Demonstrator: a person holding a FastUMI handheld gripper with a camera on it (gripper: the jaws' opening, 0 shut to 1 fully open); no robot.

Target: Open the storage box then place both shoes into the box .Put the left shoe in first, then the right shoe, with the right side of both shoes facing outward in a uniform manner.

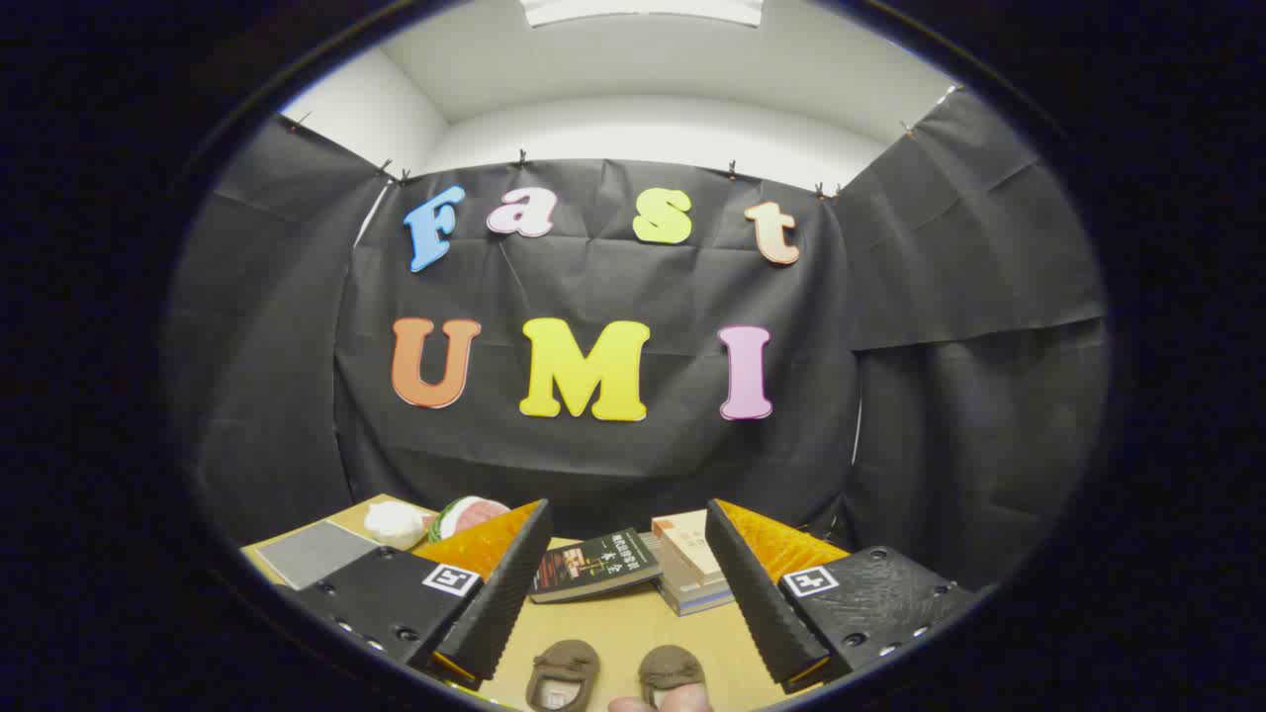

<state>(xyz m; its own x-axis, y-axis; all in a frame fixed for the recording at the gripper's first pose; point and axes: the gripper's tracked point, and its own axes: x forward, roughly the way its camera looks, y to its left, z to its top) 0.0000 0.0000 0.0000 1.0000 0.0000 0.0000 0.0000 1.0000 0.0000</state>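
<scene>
Table: lying tan and flat below the gripper.
Gripper: hanging released above the table, fingers spread wide, gripping nothing.
Books: lying beyond the fingertips, a dark one beside a pale stack.
Shoes: sitting side by side between the fingers, near the camera, long axes running away from it; toe direction cannot be told.
Fingertip: touching the right-hand shoe.

Table — shoes, books, cloth.

Shoes soft matt cloth; table smooth wood-look; book glossy paper cover
</scene>
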